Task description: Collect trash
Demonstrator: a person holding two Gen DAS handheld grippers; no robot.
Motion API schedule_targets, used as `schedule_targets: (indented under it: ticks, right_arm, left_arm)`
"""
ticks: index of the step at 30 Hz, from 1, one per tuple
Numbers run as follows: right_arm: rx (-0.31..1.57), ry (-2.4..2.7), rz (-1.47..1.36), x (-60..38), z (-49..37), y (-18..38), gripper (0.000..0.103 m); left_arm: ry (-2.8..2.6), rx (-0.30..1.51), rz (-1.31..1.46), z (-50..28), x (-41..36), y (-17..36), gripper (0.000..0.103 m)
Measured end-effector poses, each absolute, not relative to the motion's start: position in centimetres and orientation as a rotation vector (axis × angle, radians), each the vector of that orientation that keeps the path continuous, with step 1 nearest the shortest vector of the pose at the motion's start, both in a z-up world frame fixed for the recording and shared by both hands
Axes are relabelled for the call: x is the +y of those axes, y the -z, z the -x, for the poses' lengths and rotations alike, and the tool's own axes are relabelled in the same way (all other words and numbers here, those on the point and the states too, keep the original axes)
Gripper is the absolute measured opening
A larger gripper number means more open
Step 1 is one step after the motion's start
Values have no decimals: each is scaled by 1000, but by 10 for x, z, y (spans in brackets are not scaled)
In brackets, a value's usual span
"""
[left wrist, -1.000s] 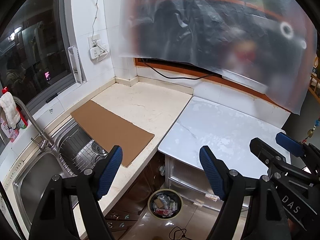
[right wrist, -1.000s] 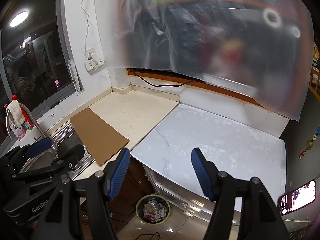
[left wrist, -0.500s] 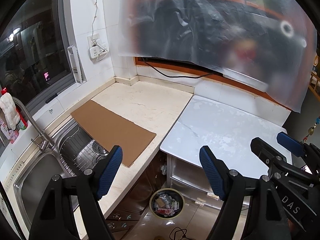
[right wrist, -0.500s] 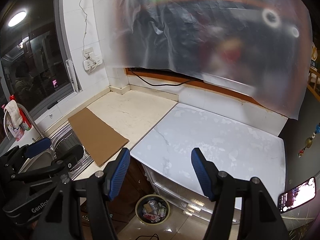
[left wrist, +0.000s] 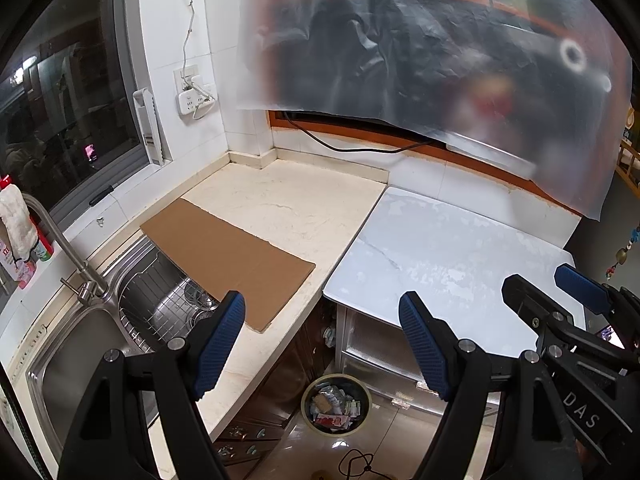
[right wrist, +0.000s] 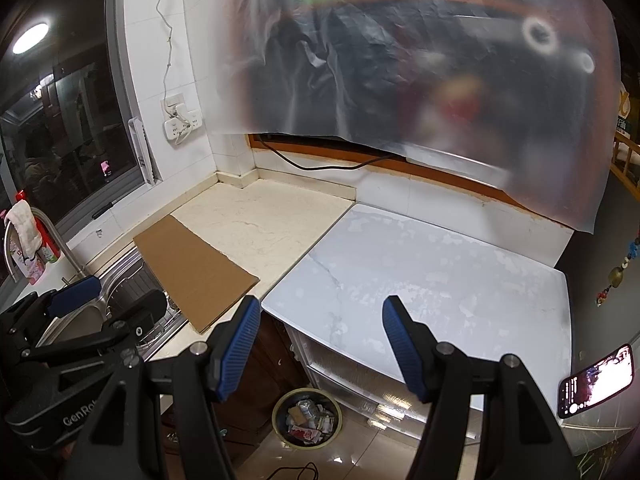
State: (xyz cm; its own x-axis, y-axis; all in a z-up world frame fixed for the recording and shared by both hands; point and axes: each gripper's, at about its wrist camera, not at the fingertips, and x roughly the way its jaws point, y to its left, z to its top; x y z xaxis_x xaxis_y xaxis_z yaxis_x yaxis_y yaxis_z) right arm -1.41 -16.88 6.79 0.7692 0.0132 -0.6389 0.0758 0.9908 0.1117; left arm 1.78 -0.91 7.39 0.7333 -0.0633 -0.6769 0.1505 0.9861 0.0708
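Nothing had shifted since the earlier frames. I held my left gripper (left wrist: 322, 344) and right gripper (right wrist: 316, 350) side by side, both wide open and empty, above the counter's front edge. No trash lay on the beige countertop (left wrist: 296, 208) or white marble slab (right wrist: 420, 276); it filled the waste bin (left wrist: 336, 404) on the tiled floor below. Only a cardboard sheet (left wrist: 228, 256) bridged the sink's (left wrist: 80, 360) rim.

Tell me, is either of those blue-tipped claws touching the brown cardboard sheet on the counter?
Apart. In the left wrist view the left gripper stands open and empty above the cardboard sheet; in the right wrist view the right gripper is open too, off to its side.
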Motion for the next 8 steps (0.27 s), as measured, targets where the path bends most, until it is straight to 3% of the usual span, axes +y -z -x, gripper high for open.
schedule_targets:
  ticks: [8]
  right_arm:
    - [690,52,-139,-162,17,-67,64]
  left_arm:
    - [144,733,-147,-17,9,-71,78]
